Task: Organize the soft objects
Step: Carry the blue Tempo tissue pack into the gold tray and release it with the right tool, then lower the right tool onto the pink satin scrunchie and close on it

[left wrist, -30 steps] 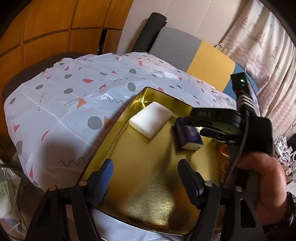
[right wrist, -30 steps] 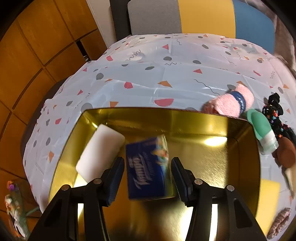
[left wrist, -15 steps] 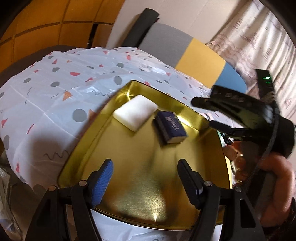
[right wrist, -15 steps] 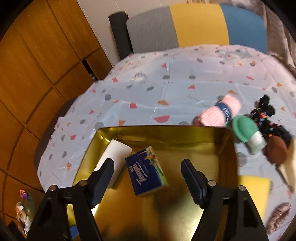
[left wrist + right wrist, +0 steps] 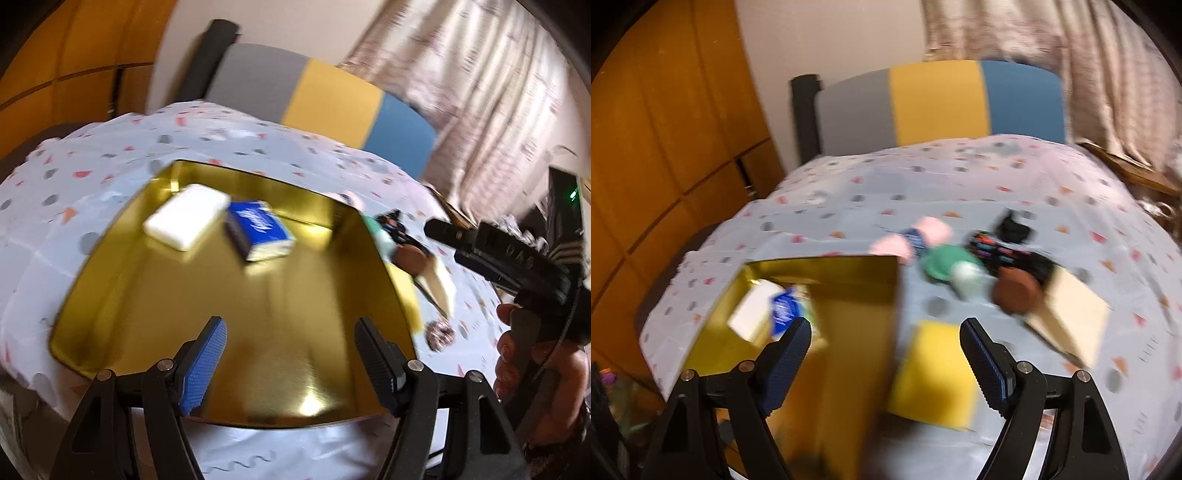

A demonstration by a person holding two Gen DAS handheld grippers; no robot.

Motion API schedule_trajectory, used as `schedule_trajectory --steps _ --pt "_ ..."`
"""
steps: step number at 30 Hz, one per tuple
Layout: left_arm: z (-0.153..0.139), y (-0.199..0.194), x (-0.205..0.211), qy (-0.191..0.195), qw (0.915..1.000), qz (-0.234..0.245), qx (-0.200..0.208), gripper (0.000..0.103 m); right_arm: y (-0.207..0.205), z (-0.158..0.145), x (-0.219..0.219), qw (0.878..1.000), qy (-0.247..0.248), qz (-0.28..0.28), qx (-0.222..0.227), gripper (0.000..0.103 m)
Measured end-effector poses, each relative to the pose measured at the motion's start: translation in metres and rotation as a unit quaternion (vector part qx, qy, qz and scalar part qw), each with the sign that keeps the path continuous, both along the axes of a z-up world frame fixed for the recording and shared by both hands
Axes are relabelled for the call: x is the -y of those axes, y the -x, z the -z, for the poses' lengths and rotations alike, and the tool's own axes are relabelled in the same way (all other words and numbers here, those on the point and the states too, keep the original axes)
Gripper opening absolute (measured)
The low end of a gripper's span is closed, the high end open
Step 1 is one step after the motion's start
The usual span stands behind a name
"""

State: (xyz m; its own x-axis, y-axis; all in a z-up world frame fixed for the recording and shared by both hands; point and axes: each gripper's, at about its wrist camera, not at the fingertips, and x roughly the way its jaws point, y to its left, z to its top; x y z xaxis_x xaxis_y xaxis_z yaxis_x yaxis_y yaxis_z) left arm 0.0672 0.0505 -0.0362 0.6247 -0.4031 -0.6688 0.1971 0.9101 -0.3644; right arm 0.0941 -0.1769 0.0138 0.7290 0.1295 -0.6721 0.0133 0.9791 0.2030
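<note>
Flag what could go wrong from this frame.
1. The yellow sponge lies right against the gold tray wall; the open right gripper straddles both, so a finger could strike the wall.
2. Remaining items, the pink roll and green bottle, sit crowded together; reaching one may knock its neighbours.

Motion blur smears the gold tray (image 5: 827, 295) and blue tissue pack (image 5: 785, 312)

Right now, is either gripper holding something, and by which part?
Nothing is held. The left gripper and right gripper are both open; the blue tissue pack lies loose in the gold tray.
</note>
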Motion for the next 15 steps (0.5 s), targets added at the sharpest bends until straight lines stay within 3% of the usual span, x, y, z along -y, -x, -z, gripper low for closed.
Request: schedule_trajectory --steps 8,15 --pt "0.001 0.020 0.041 -0.006 0.9964 0.084 0.005 0.072 0.040 0.039 0.086 0.996 0.019 0.070 -0.052 0.092" --pt "-0.009 0.047 0.069 -0.017 0.9897 0.138 0.034 0.072 0.057 0.079 0.124 0.993 0.043 0.057 -0.092 0.094"
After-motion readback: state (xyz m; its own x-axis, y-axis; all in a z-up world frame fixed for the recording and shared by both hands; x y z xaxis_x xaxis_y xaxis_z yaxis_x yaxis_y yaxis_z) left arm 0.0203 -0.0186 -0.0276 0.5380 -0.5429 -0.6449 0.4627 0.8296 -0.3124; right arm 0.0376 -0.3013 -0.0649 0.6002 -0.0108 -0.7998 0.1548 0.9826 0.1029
